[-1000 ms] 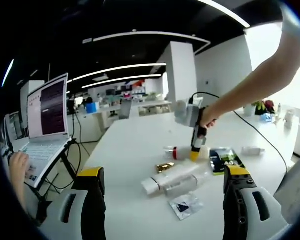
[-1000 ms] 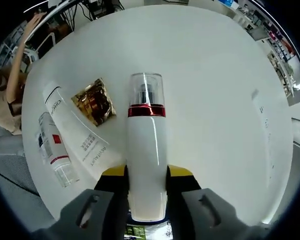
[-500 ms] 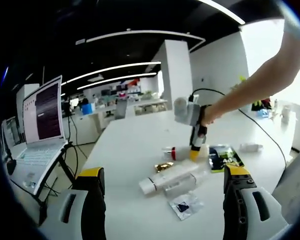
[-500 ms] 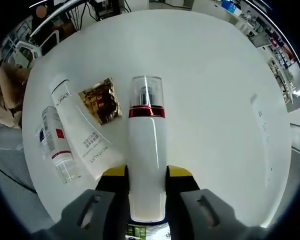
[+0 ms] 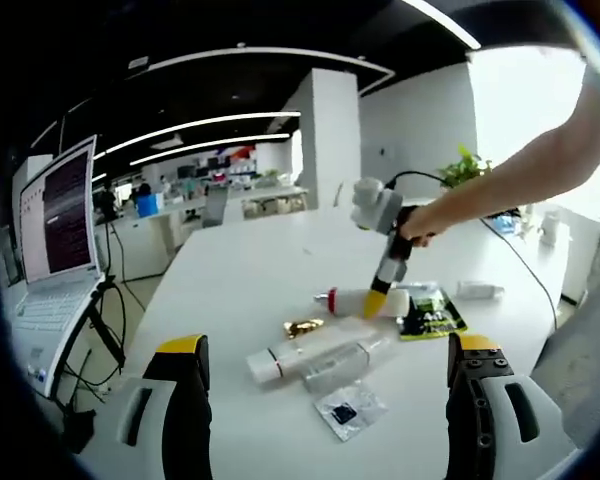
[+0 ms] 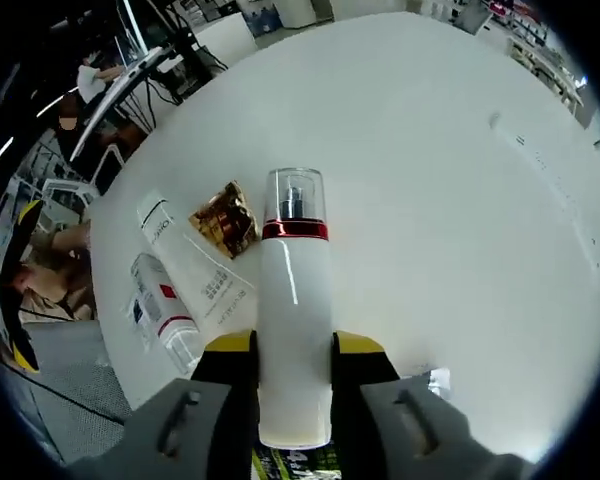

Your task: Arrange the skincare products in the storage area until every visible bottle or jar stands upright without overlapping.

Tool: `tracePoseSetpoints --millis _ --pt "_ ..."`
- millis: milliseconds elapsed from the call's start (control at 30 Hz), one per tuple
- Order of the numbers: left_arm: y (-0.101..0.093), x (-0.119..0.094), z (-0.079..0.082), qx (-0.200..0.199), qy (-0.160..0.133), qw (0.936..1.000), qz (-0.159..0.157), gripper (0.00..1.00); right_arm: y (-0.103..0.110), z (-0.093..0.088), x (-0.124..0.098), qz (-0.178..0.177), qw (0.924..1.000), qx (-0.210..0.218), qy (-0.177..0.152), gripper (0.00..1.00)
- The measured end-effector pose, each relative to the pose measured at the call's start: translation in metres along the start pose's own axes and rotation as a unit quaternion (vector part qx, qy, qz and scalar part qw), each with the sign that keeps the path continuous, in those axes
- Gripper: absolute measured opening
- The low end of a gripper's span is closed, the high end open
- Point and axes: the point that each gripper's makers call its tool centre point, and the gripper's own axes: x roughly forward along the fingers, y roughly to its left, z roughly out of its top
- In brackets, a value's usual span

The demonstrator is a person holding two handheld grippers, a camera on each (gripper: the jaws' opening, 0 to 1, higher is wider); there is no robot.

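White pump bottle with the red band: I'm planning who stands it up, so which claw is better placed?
Right. The right claw is already shut on the white pump bottle, while the left claw hangs open, short of the products.

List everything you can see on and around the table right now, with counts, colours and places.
Pump bottle: 1, white with red band and clear cap, held between the right gripper's jaws.
Tube: 1, white, lying mid-table.
Clear-ended bottle: 1, white with red mark, lying beside the tube.
Gold packet: 1, gold, flat next to the tube.
Sachet: 1, clear with dark square, near table edge.
Green-black pack: 1, flat beside the pump bottle.
Table: 1, white.
Laptop: 1, open, left of table.
Left gripper: grey and yellow, jaws apart.
Right gripper: grey and yellow, shut on the pump bottle.
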Motion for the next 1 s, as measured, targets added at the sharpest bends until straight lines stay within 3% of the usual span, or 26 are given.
tracePoseSetpoints --millis 233,300,367,500,633,700,767,833,900,1000 --pt "-0.005 0.006 0.002 -0.011 0.003 0.9996 -0.026 0.97 -0.001 -0.009 -0.006 0.041 0.9963 0.065 -0.040 0.25" --pt "-0.008 0.010 0.001 -0.007 0.010 0.9994 -0.033 0.97 0.001 -0.012 -0.009 0.057 0.9925 0.092 -0.056 0.25" --pt "-0.014 0.013 -0.004 0.023 0.031 0.9980 -0.049 0.97 0.002 -0.018 -0.011 0.072 0.9891 0.111 -0.065 0.25" --pt "-0.026 0.020 -0.004 0.025 0.039 0.9960 -0.077 0.97 0.002 -0.024 -0.013 0.088 0.9806 0.153 -0.086 0.25" --pt "-0.036 0.026 -0.003 0.014 0.040 0.9937 -0.104 0.97 0.006 -0.029 -0.019 0.119 0.9650 0.205 -0.111 0.25" --pt "-0.041 0.030 -0.003 0.028 0.049 0.9918 -0.115 0.97 0.006 -0.032 -0.020 0.125 0.9594 0.217 -0.130 0.25" --pt "-0.046 0.033 -0.004 0.052 0.053 0.9896 -0.124 0.97 0.010 -0.037 -0.021 0.142 0.9478 0.248 -0.141 0.25" --pt "-0.049 0.036 -0.004 0.048 0.055 0.9888 -0.130 0.97 0.015 -0.043 -0.023 0.152 0.9399 0.264 -0.154 0.25" --pt "-0.051 0.041 -0.004 0.044 0.053 0.9879 -0.139 0.97 0.021 -0.047 -0.027 0.170 0.9260 0.290 -0.172 0.25" --pt "-0.056 0.045 -0.002 0.033 0.053 0.9862 -0.153 0.97 0.021 -0.051 -0.033 0.185 0.9113 0.310 -0.198 0.25"
